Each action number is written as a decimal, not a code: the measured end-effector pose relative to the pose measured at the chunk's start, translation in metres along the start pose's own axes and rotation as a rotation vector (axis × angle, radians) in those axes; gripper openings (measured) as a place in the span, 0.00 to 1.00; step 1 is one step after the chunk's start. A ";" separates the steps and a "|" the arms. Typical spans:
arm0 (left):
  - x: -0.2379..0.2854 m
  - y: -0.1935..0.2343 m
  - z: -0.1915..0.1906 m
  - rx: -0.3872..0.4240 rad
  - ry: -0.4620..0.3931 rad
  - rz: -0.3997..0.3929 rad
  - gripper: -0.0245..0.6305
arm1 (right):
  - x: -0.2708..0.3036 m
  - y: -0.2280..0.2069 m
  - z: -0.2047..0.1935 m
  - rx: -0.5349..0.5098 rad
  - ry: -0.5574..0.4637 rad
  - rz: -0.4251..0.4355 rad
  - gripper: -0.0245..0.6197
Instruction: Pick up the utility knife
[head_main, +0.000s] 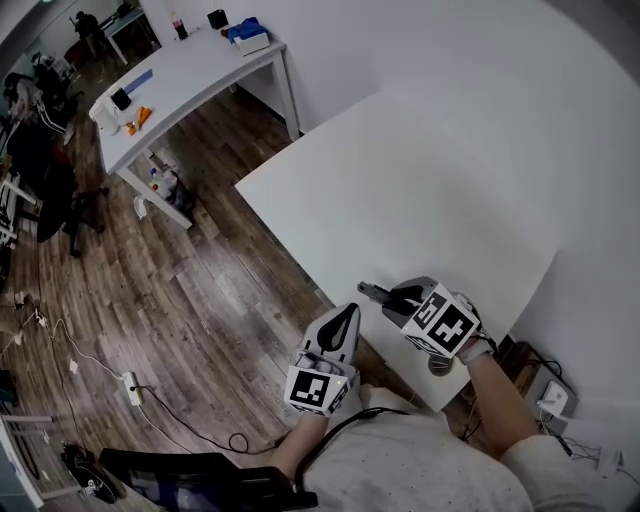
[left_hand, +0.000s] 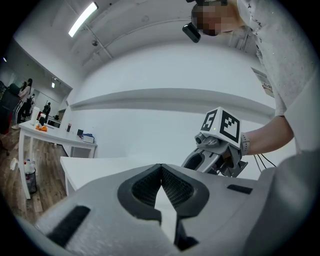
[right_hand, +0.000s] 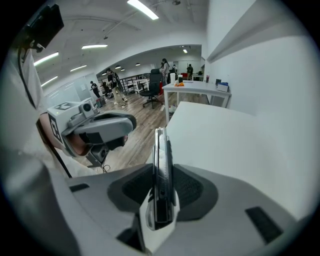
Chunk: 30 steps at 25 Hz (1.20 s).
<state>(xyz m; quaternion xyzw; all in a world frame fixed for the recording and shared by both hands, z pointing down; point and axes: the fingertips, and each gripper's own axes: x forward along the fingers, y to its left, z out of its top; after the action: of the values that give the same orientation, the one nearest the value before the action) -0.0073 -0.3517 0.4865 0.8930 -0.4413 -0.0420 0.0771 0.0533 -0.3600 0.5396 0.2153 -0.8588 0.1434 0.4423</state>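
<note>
The utility knife (right_hand: 160, 150), a slim dark and silver bar, stands on edge between the pads of my right gripper (right_hand: 161, 172), which is shut on it. In the head view the knife (head_main: 371, 292) sticks out past the right gripper (head_main: 392, 297), lifted over the near left corner of the white table (head_main: 420, 200). My left gripper (head_main: 338, 322) hovers just off that corner, over the floor. Its jaws are shut with nothing between them; the left gripper (left_hand: 161, 168) points level across the table top. The right gripper (left_hand: 196, 159) is beside it.
A second white desk (head_main: 190, 80) with small items stands at the back left across the wood floor. A power strip (head_main: 131, 386) and cables lie on the floor at the left. A white wall borders the table on the right. People stand far off in the room.
</note>
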 end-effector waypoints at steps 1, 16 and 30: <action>0.001 -0.001 0.006 0.002 -0.004 -0.004 0.05 | -0.007 0.000 0.005 0.007 -0.015 -0.005 0.24; 0.024 -0.006 0.056 0.041 -0.036 -0.039 0.05 | -0.060 -0.009 0.052 0.197 -0.321 -0.090 0.24; 0.024 -0.013 0.056 0.041 -0.042 -0.052 0.05 | -0.068 -0.002 0.042 0.379 -0.469 -0.077 0.24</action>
<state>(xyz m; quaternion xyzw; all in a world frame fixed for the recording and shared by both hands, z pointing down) 0.0090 -0.3684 0.4289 0.9045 -0.4203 -0.0539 0.0483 0.0598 -0.3643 0.4602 0.3537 -0.8866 0.2304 0.1891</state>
